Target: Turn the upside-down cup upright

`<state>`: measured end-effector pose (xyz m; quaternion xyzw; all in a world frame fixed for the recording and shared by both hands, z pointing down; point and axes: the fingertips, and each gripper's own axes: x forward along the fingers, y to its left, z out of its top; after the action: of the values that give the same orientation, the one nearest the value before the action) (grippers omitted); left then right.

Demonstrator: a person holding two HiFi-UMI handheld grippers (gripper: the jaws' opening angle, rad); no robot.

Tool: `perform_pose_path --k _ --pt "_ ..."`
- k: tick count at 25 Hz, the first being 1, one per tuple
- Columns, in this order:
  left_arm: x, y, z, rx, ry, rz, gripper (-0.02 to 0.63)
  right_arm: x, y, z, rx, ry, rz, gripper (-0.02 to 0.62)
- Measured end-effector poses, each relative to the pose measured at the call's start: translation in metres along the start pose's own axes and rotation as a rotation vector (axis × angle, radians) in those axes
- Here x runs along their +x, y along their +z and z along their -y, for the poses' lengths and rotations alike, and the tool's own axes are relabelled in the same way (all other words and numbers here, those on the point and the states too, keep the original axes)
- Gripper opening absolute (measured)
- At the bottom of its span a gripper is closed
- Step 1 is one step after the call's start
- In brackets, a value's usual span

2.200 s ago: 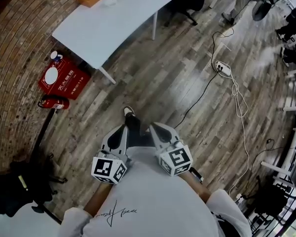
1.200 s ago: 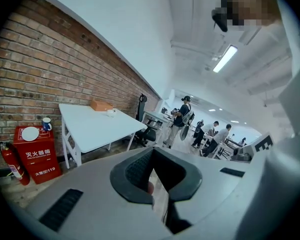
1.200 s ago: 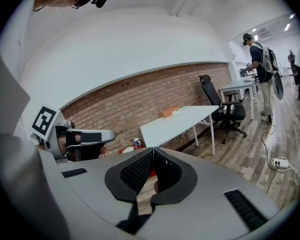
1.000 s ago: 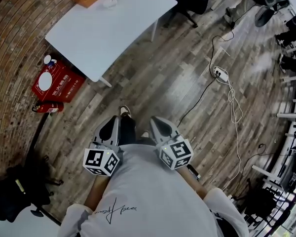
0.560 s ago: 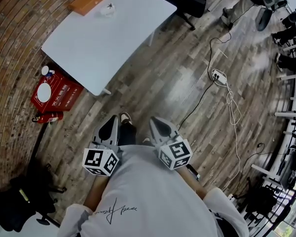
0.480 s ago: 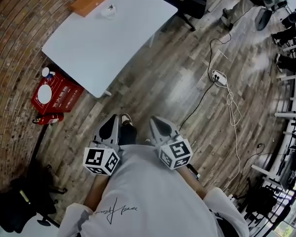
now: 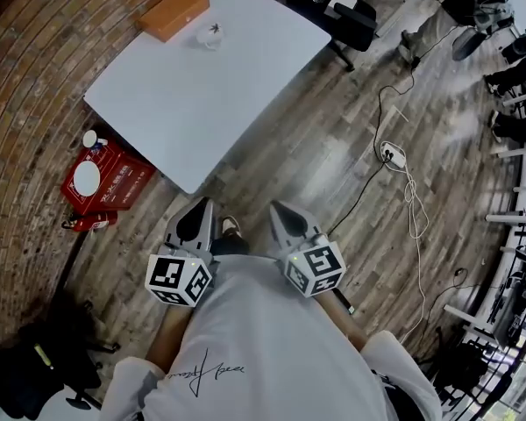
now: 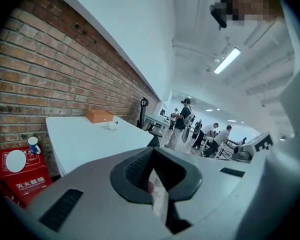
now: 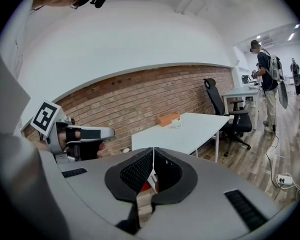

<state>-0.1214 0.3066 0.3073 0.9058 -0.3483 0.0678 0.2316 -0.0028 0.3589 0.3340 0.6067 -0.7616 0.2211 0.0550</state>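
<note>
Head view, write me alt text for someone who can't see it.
A person, seen from above, holds the left hand-held gripper and right hand-held gripper near their waist, short of a white table. A small clear cup and an orange box sit at its far end.

Both in shot: the left hand-held gripper (image 7: 199, 207) and the right hand-held gripper (image 7: 278, 209) are grey tapering shells with black ribbed pads, each capped by a white cube (image 7: 177, 277) bearing black square markers. The person wears a white short-sleeved T-shirt (image 7: 263, 349) with black script across it.
</note>
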Motion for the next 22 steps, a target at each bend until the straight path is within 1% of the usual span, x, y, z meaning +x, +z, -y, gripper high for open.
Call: perform_pose_path --k 4,11,17,22 --pt "0.008 0.012 -0.018 0.002 -0.011 0.005 0.009 0.022 0.019 -0.006 0.003 0.016 0.022 0.021" --pt "0.012 0.027 -0.038 -0.006 -0.034 0.016 0.009 0.049 0.026 -0.016 -0.011 0.026 0.015 0.021" --pt "0.009 0.037 -0.052 -0.012 -0.019 0.031 0.009 0.060 0.034 -0.020 -0.009 0.039 0.024 0.021" --pt "0.008 0.043 -0.060 -0.025 0.002 0.045 0.009 0.070 0.042 -0.025 -0.018 0.071 0.033 0.021"
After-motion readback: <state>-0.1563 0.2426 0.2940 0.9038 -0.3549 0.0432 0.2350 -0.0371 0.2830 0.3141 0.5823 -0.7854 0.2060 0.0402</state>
